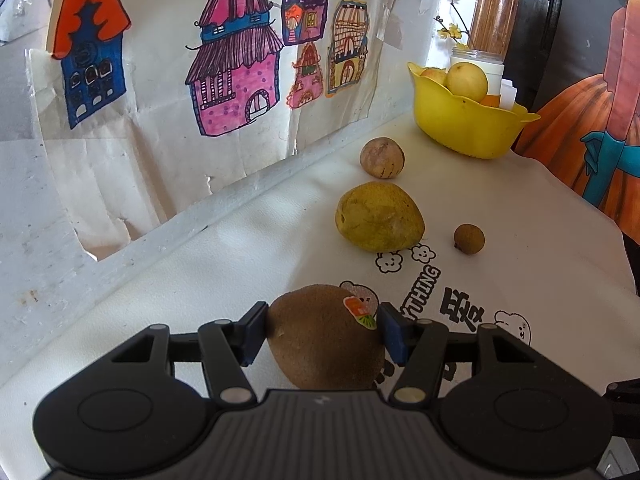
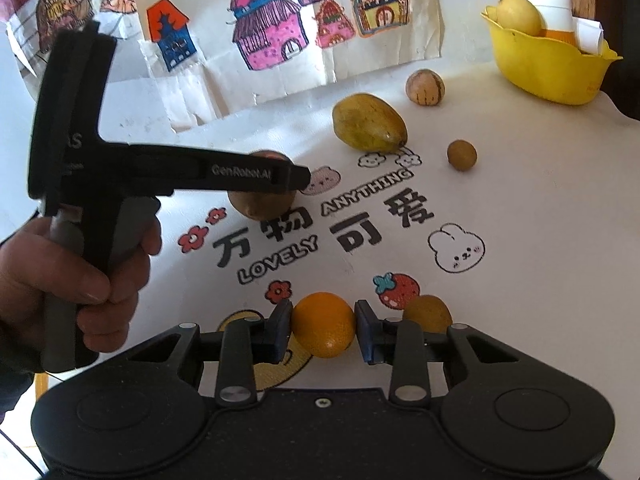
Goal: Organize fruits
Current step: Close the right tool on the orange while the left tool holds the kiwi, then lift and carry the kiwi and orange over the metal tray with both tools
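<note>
My left gripper [image 1: 322,330] is shut on a brown kiwi [image 1: 320,340] with a sticker, low over the white printed cloth; it also shows from the side in the right wrist view [image 2: 296,178] with the kiwi [image 2: 260,204]. My right gripper [image 2: 323,330] is shut on a small orange [image 2: 323,330]. A yellow-green mango [image 1: 379,216] [image 2: 369,122], a round striped pale fruit [image 1: 382,158] [image 2: 425,87] and a small brown longan [image 1: 469,239] [image 2: 462,155] lie on the cloth. A yellow bowl [image 1: 468,120] [image 2: 548,68] at the far right holds a pale yellow fruit [image 1: 467,81].
Another small brownish fruit [image 2: 427,314] lies just right of my right gripper. Drawings of houses [image 1: 236,64] hang on the wall behind the table. A white jar [image 1: 486,62] with flowers stands behind the bowl. The table edge runs along the right.
</note>
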